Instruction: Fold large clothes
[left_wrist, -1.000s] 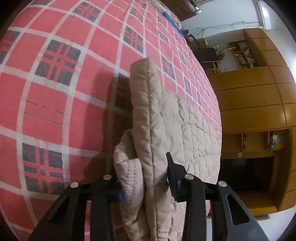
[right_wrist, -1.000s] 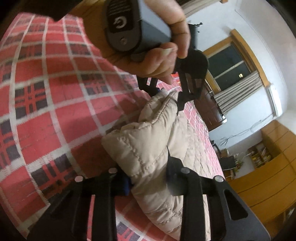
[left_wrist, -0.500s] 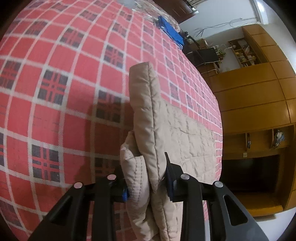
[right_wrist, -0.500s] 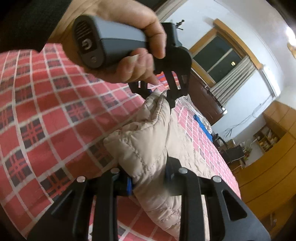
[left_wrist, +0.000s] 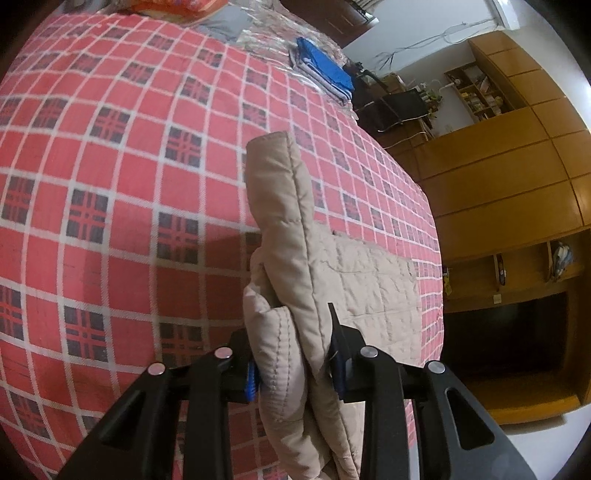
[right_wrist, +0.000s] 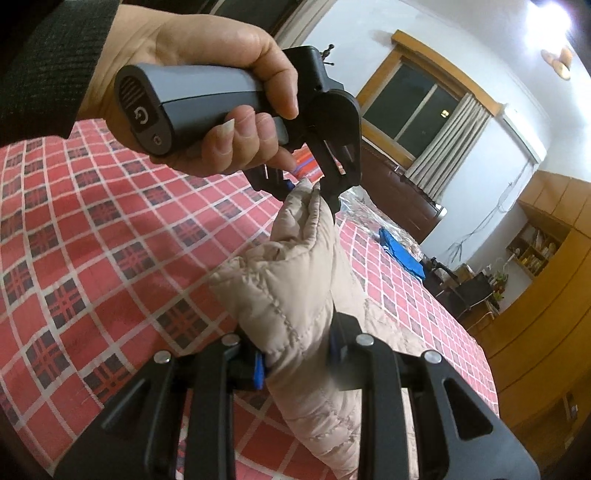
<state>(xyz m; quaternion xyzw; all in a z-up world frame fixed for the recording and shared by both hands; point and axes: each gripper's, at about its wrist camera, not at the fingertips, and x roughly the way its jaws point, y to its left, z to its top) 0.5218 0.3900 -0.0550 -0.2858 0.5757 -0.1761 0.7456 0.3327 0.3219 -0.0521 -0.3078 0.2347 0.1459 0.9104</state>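
Over the red checked bedcover (left_wrist: 110, 229) a beige quilted garment (left_wrist: 291, 280) is held up by both grippers, and its lower part lies flat on the cover at the right side of the bed. From the left wrist view the raised fold stands almost upright, its long axis running from the near edge toward the far side of the bed, with the rounded stitched end pointing away and up. The left gripper (left_wrist: 293, 363) is closed to a narrow gap on this thick fold; its blue pads press the fabric from both sides, and the padding bulges out between them. From the right wrist view the right gripper (right_wrist: 295, 363) pinches another bunch of the same garment in the same way, jaws close together with the quilted cloth filling the gap. Farther away in this view the left gripper (right_wrist: 308, 188) appears from behind, gripping the top tip of the garment, and the person's left hand (right_wrist: 207, 99) is wrapped around its grey handle, a dark sleeve (right_wrist: 44, 62) at the wrist. Between the two grippers the fabric runs as a ridge that rises toward the far one. Folded blue cloth (left_wrist: 323, 68) lies at the far right corner of the bed, well apart from the garment.
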